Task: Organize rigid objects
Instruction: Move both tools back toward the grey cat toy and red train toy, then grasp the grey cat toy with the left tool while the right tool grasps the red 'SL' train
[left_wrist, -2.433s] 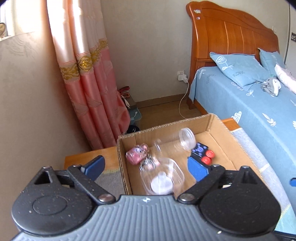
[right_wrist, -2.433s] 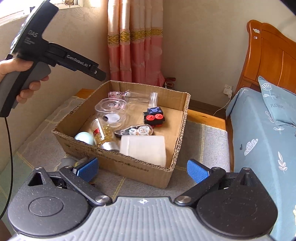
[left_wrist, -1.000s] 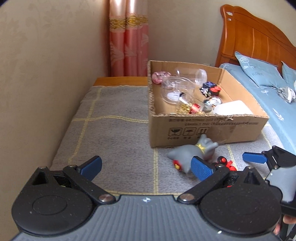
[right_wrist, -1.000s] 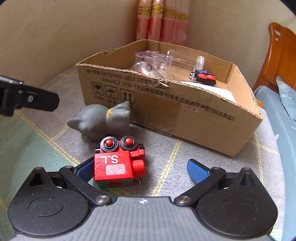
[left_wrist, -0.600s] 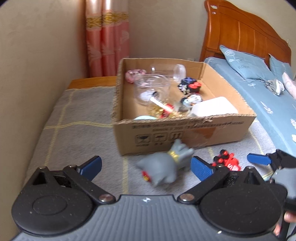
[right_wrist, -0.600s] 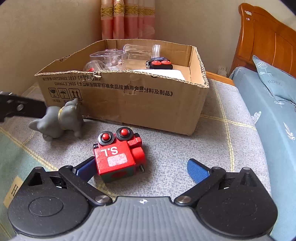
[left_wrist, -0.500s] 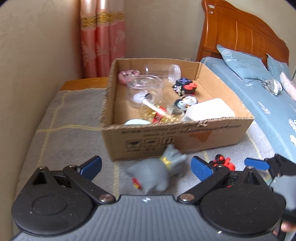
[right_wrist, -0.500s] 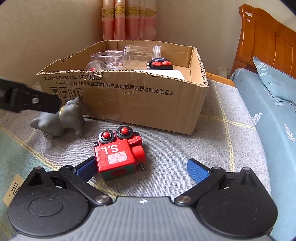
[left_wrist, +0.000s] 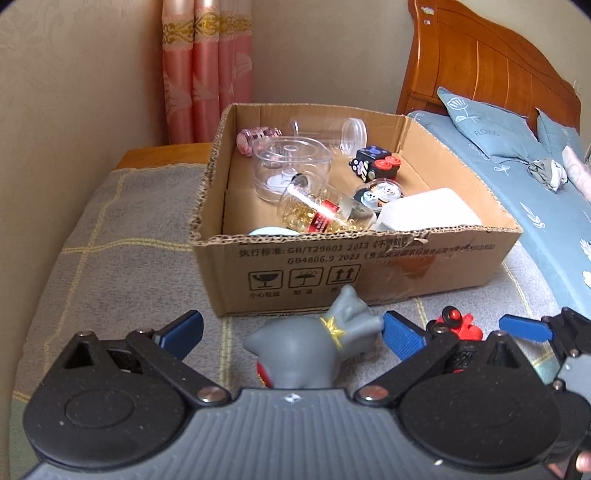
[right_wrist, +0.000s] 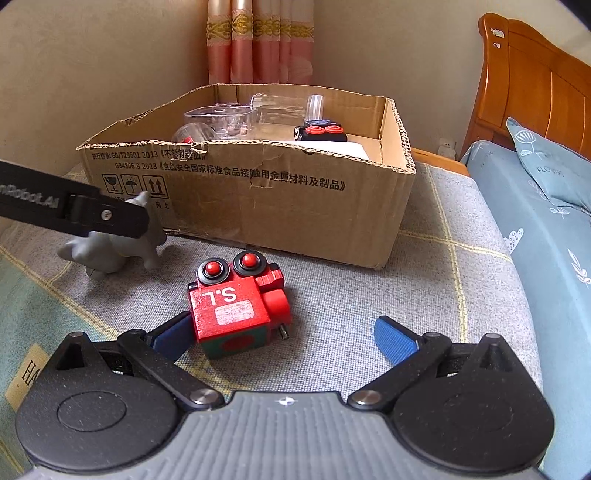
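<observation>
A grey animal figure (left_wrist: 306, 350) lies on the blanket in front of the cardboard box (left_wrist: 369, 273). My left gripper (left_wrist: 291, 332) is open with the figure between its blue pads. A red toy block marked "S.L" (right_wrist: 236, 306) lies on the blanket; my right gripper (right_wrist: 284, 336) is open around it, the left pad close beside it. The grey figure (right_wrist: 118, 247) and the box (right_wrist: 258, 199) also show in the right wrist view, the figure partly hidden by the left gripper's finger (right_wrist: 74, 212). The red block (left_wrist: 456, 325) shows at the right in the left wrist view.
The box holds clear plastic jars (left_wrist: 291, 166), a capsule bottle (left_wrist: 321, 216), a white block (left_wrist: 424, 214), a black and red toy (left_wrist: 375, 168) and a pink item (left_wrist: 251, 138). A bed (left_wrist: 535, 166) with wooden headboard lies right. A wall and pink curtain (left_wrist: 207, 66) stand behind.
My left gripper has swung down from above the box and closed in on the grey figure. My right gripper has come down to the red block and moved nearer.
</observation>
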